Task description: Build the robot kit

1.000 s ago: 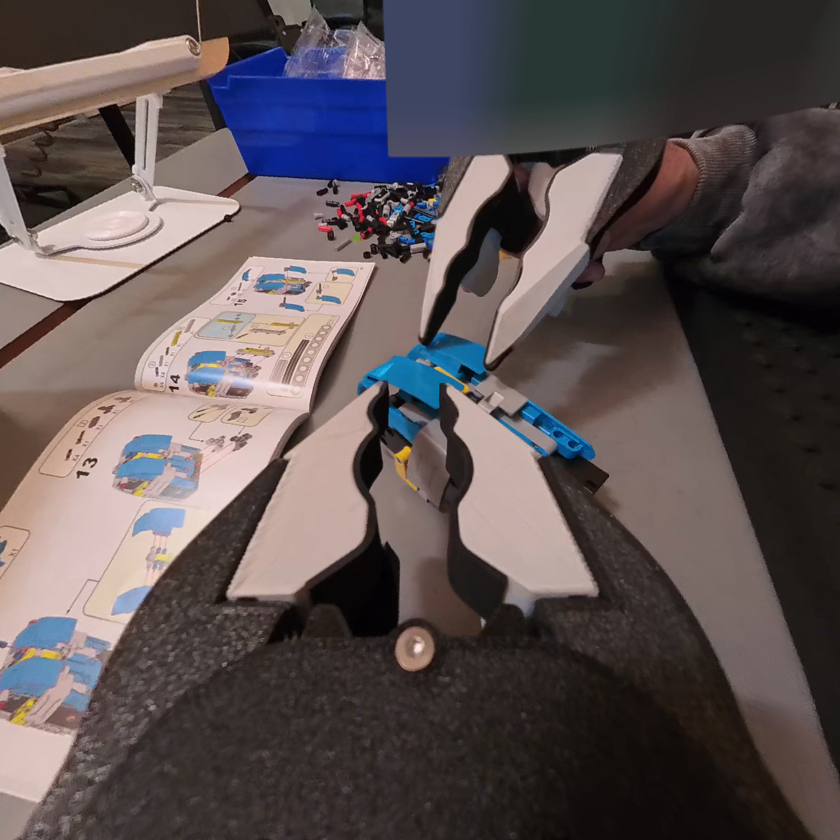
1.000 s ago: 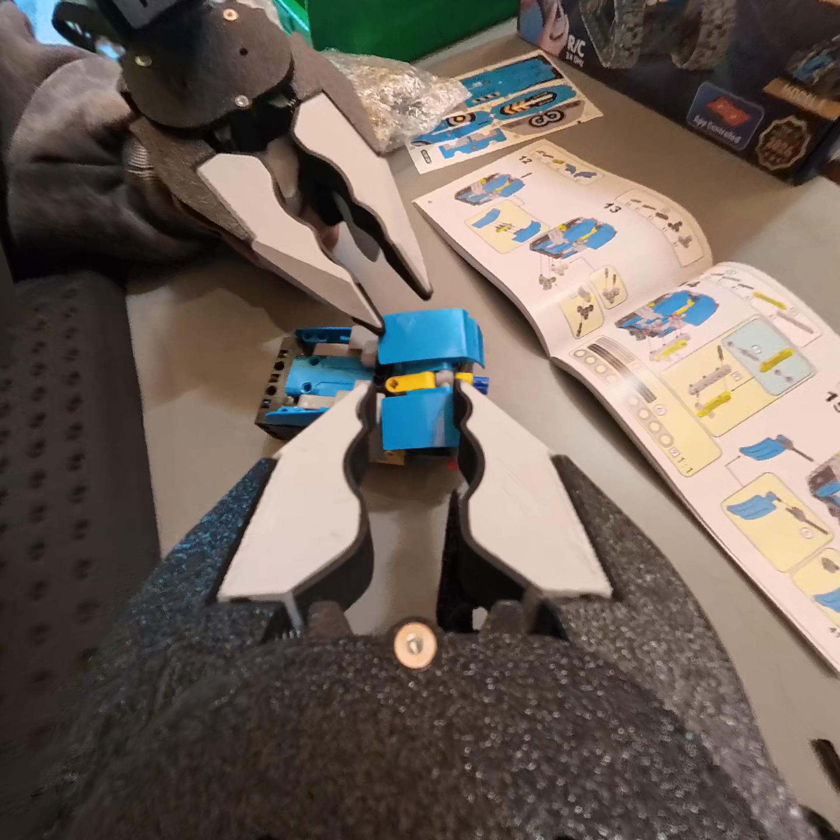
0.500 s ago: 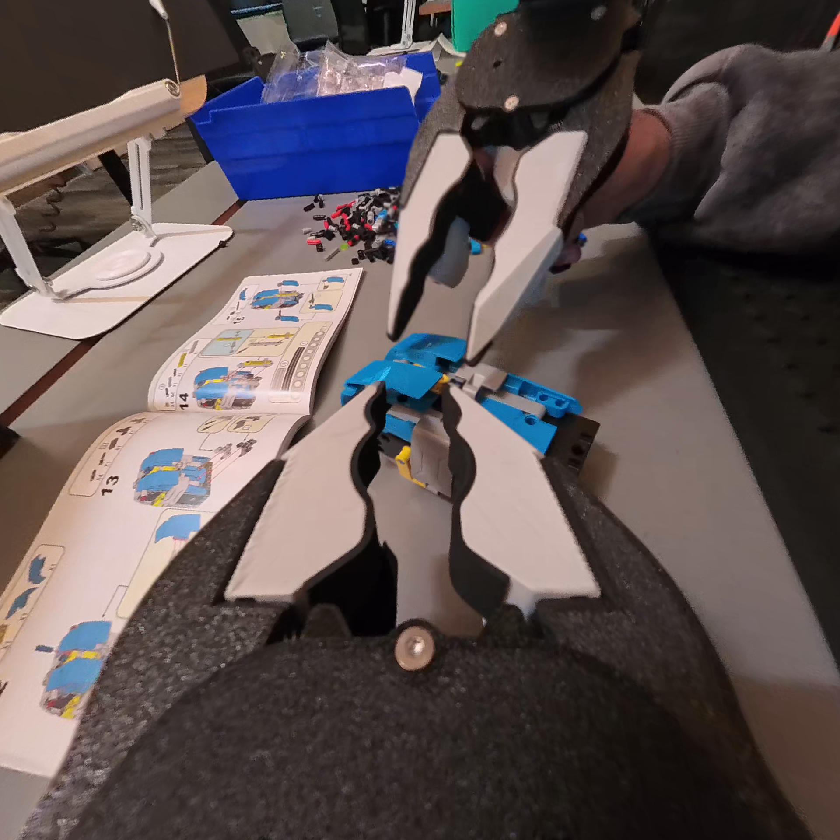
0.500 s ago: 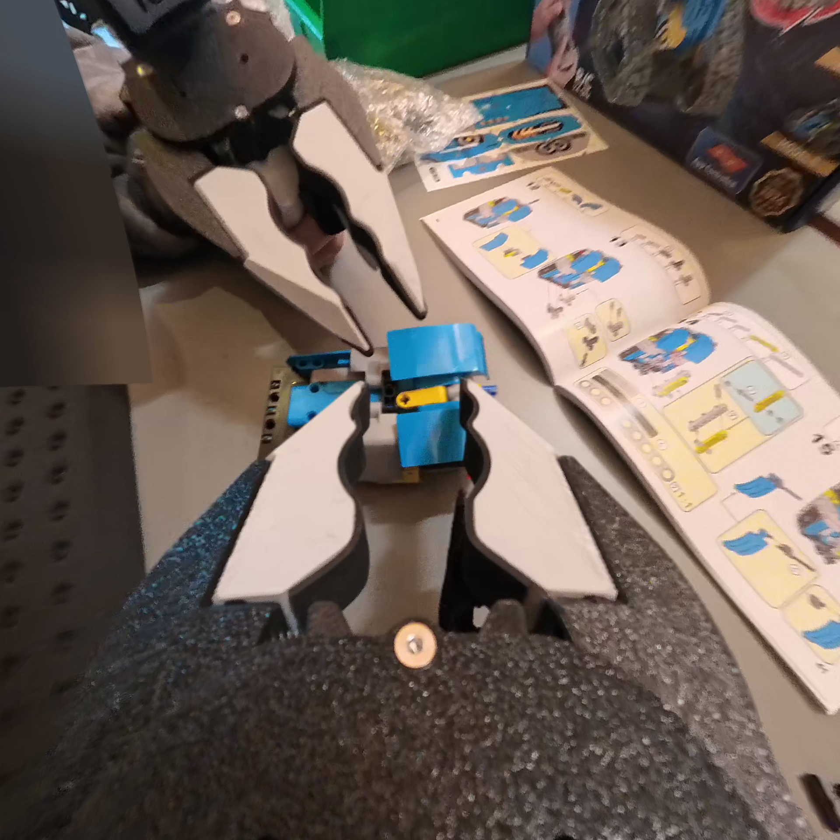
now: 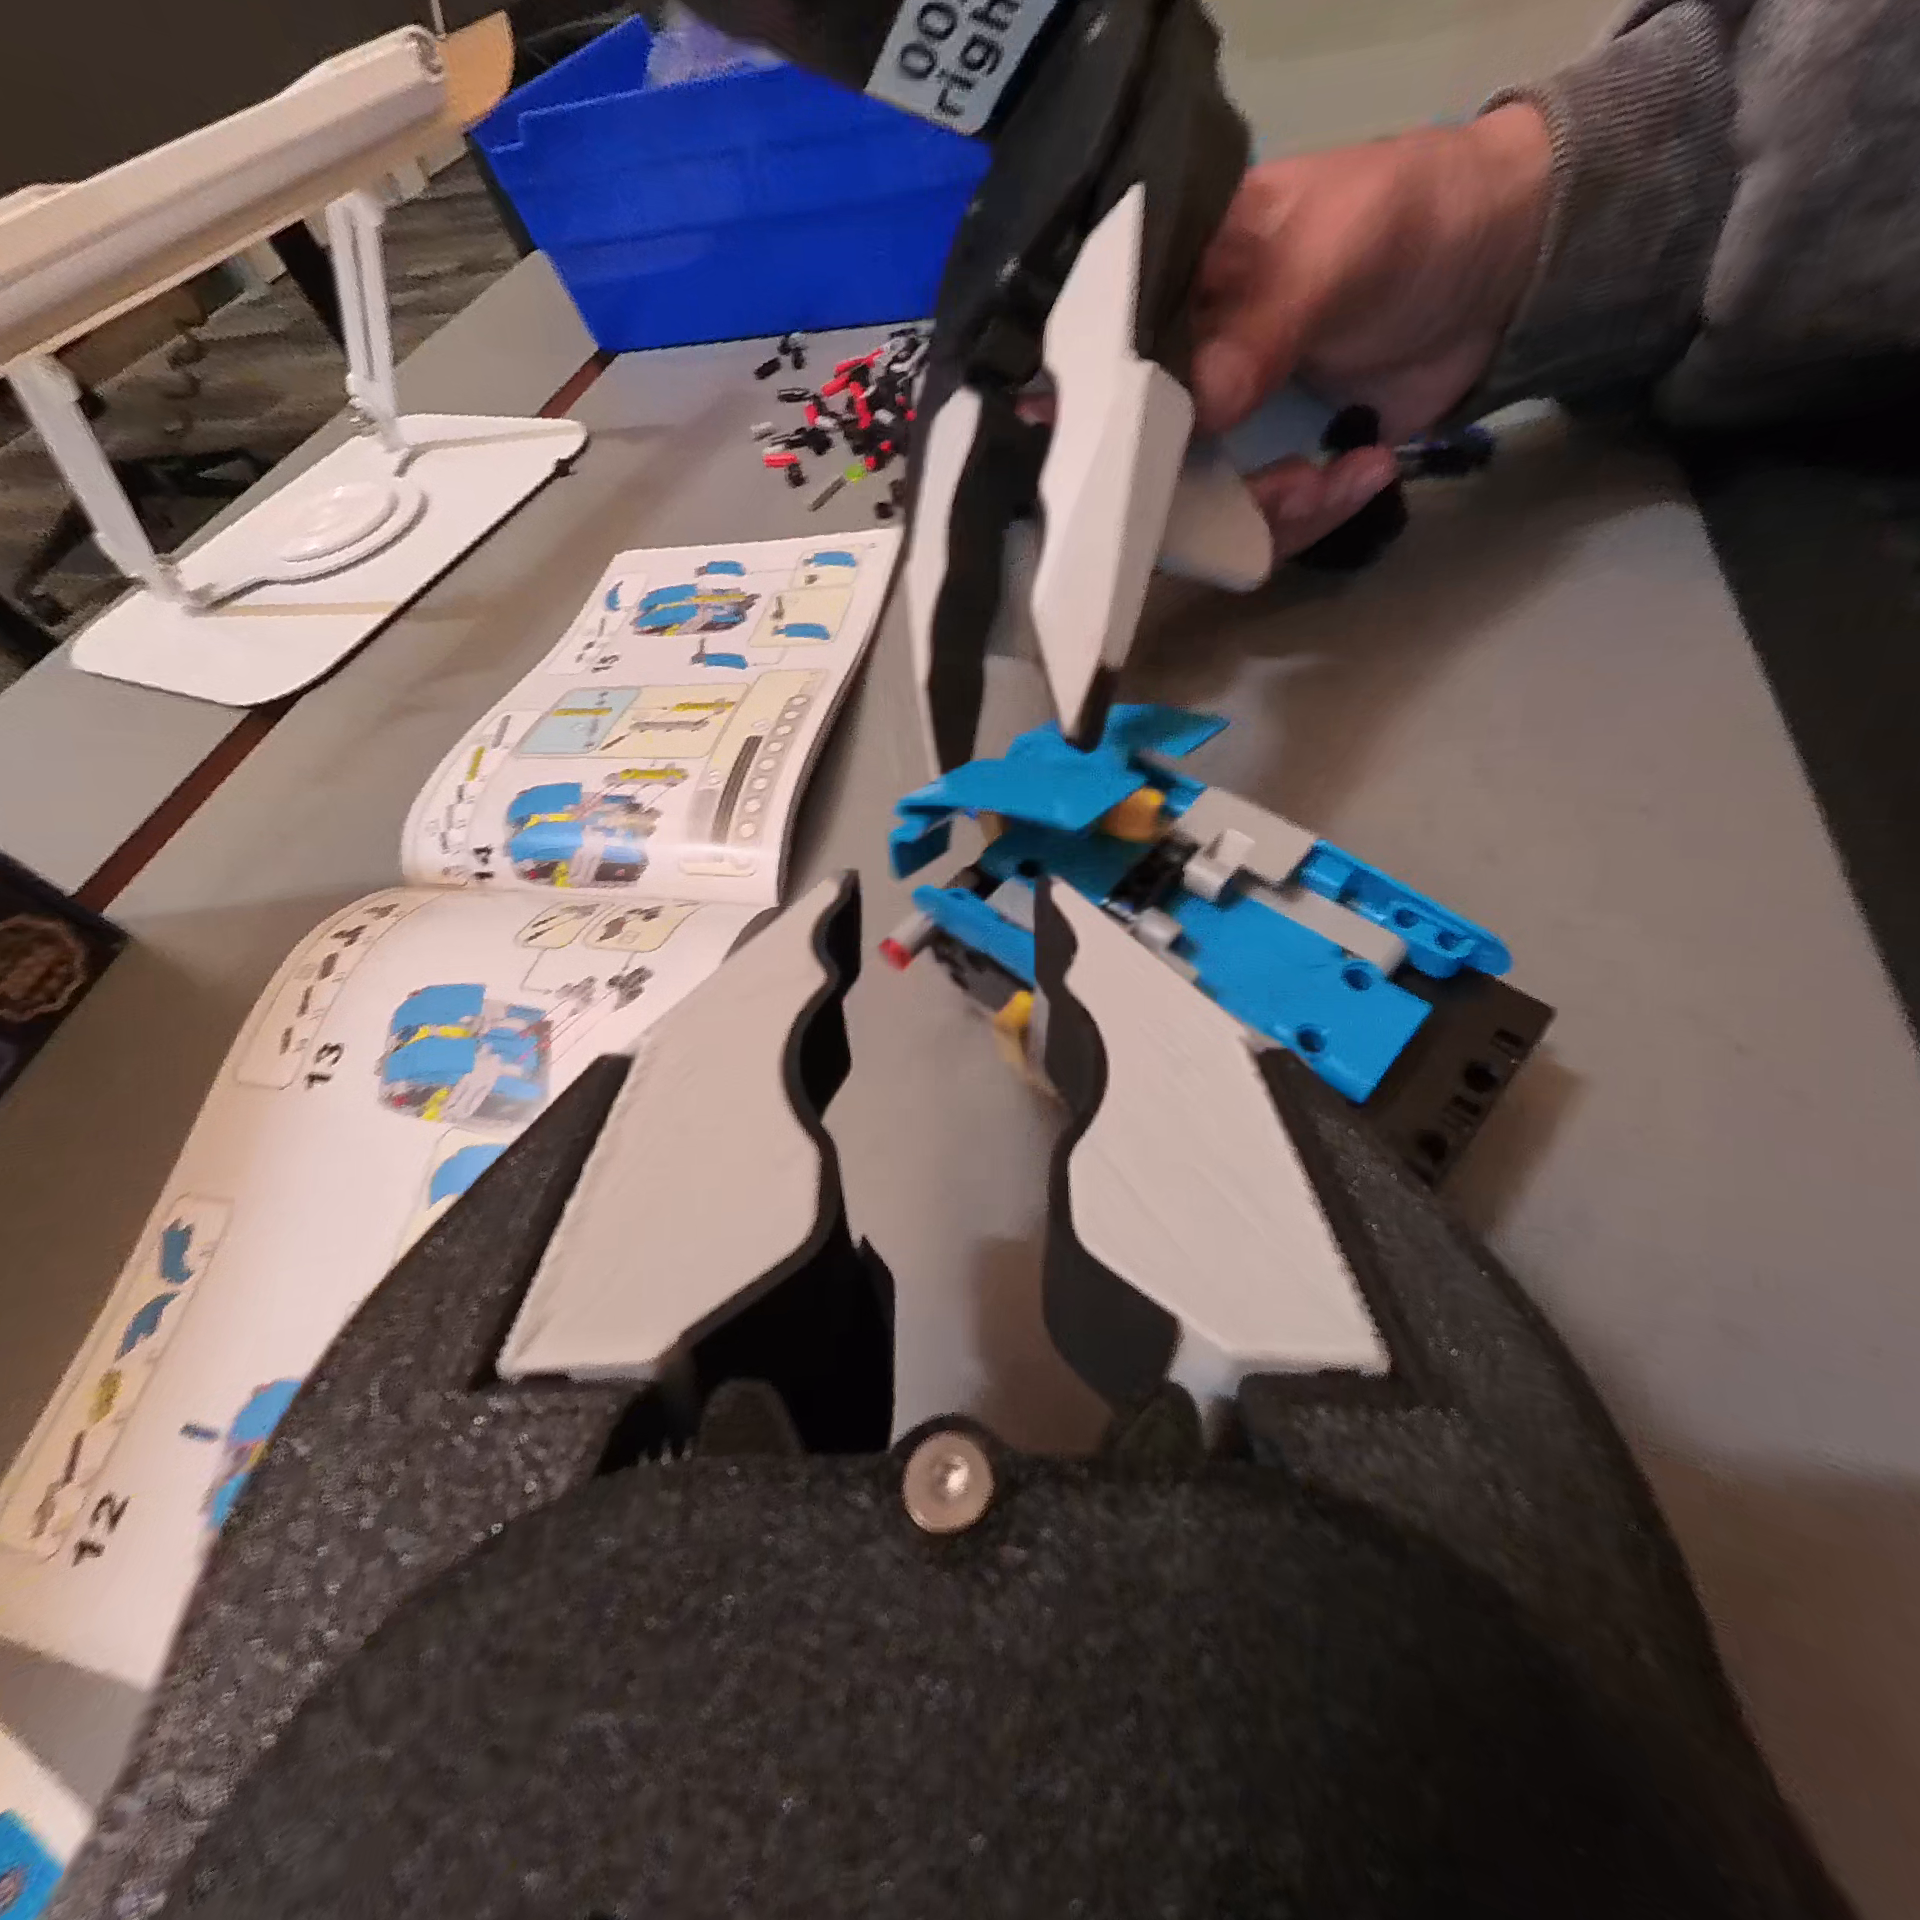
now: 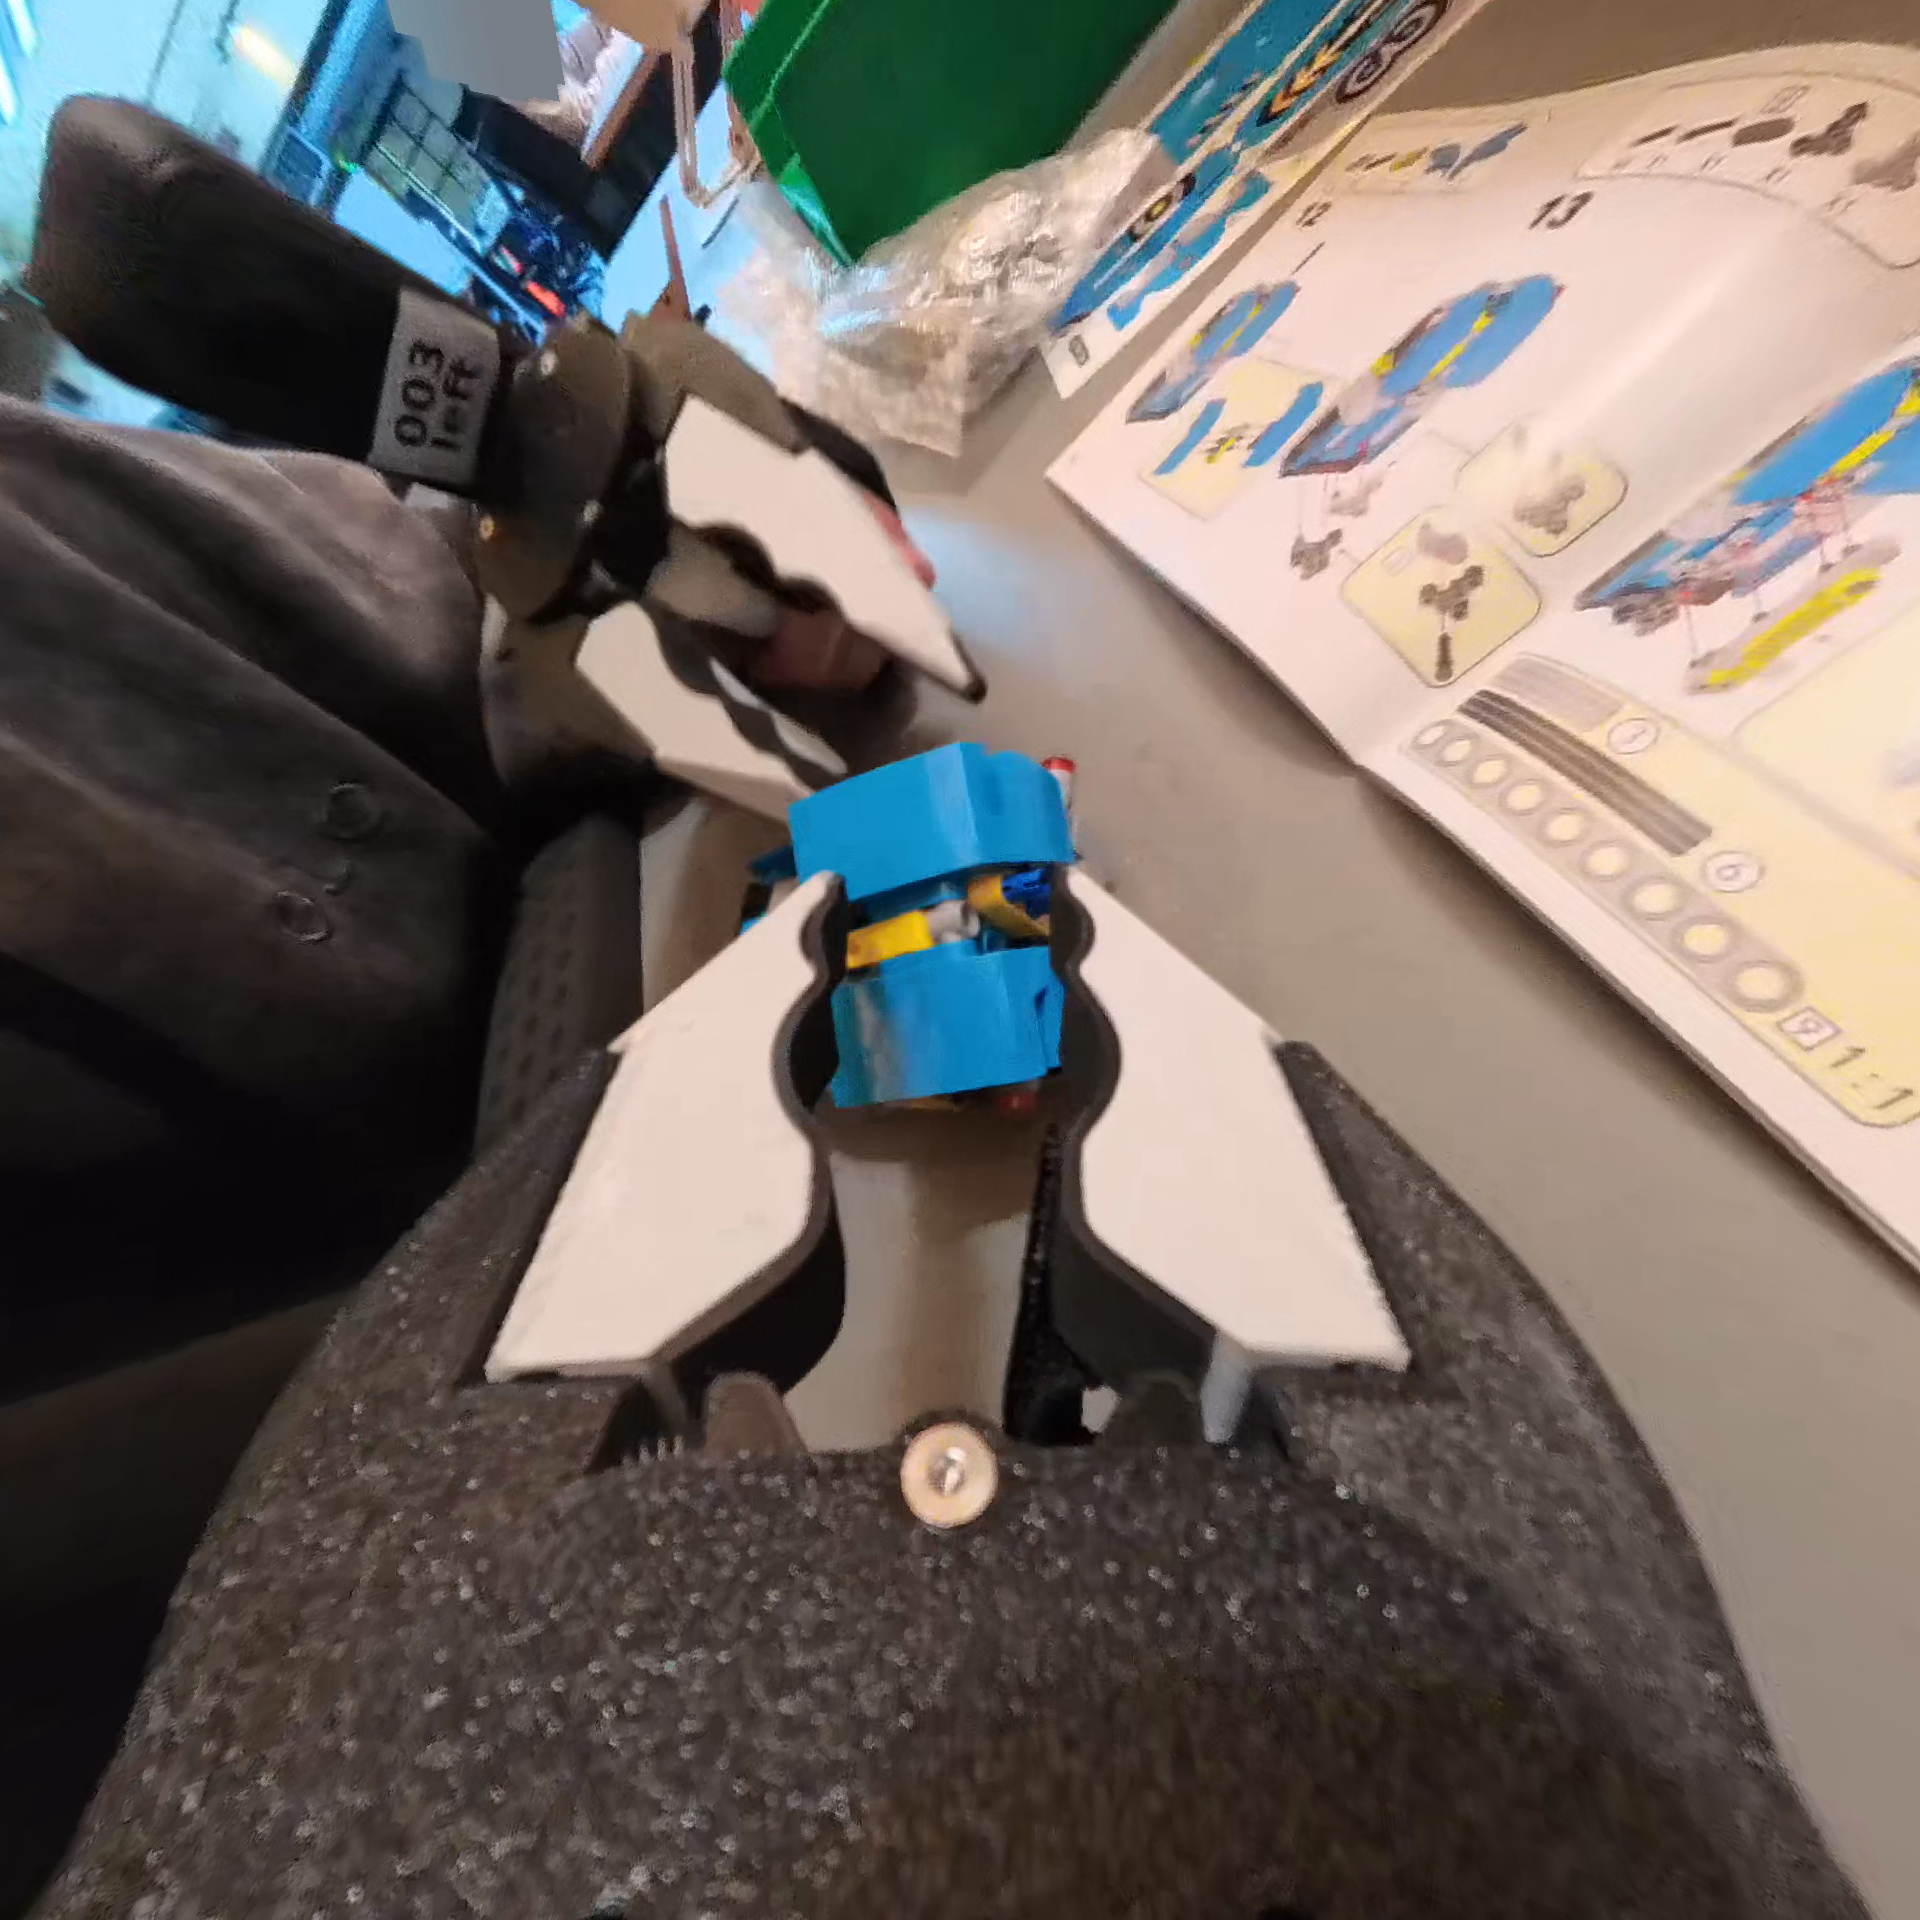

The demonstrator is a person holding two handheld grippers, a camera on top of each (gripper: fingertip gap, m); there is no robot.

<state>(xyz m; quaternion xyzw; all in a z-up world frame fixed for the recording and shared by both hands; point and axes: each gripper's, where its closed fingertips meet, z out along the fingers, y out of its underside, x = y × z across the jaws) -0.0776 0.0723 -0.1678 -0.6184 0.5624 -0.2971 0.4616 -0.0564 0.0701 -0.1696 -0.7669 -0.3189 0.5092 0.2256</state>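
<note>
Right wrist view looks end-on at the blue brick model (image 6: 935, 821), which stands on the grey table (image 6: 1351, 987) with its blue front block between the fingers of the right gripper (image 6: 945, 883); both tips appear to press its sides, so these tongs look clenched on it. The left gripper (image 5: 945, 904) is released: bare table shows through its gap, and only its right finger overlaps the model's near end. The model is part-built, with open beams, a black base and no wheels. An open instruction booklet (image 5: 623, 727) lies just beside it and a heap of small loose pieces (image 5: 842, 405) farther off. Left wrist view alone shows the model's full length, that heap, a blue bin (image 5: 727, 208), a white stand (image 5: 312, 520) and the hand (image 5: 1371, 270) holding the right gripper. Only the right wrist view shows a green bin (image 6: 935, 94), clear bags (image 6: 935, 301) and a sticker sheet (image 6: 1195, 208).
</note>
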